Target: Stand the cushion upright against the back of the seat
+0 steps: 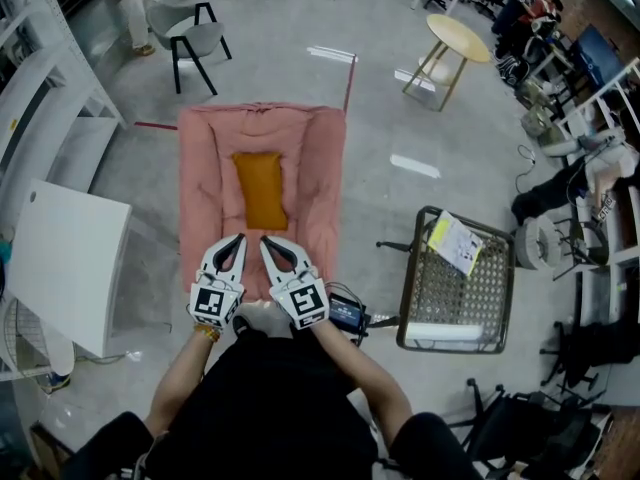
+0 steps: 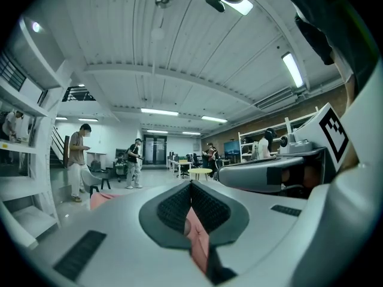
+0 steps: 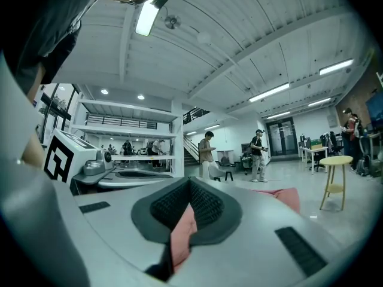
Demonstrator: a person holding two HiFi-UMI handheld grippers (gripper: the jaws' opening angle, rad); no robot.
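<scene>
1. Floor [image 1: 400, 118] of grey polished concrete runs through a wide open workroom, with a red tape line [image 1: 348, 86] on it beyond the pink seat [image 1: 310, 178].
2. The pink seat lies flat on the floor, its padded borders raised along the sides and the far end.
3. The orange cushion [image 1: 261, 190] lies flat in the middle of the pink seat, well short of the far end.
4. The left gripper [image 1: 236, 238] and the right gripper [image 1: 268, 242] sit side by side at the near end of the pink seat, just beside the cushion's near edge but apart from it.
5. Around them stand a round wooden table [image 1: 458, 38], a black chair [image 1: 200, 40], white shelving [image 1: 40, 78], a white panel [image 1: 65, 268] and a black-framed woven chair [image 1: 455, 298] with a leaflet [image 1: 455, 243] on it.
6. Only the head view shows the cushion; neither gripper view shows it.
7. The left gripper view shows what the head view cannot: the jaws are closed, pinching a fold of the seat's pink fabric between the ribbed pads [image 2: 175, 208].
8. The right gripper view shows the same for that side, jaws together on a pinch of pink fabric, with more of the pink seat past them.
9. The gripper views alone show the white ribbed ceiling [image 2: 179, 52] with strip lights, and people standing [image 3: 207, 154] farther off in the room.
</scene>
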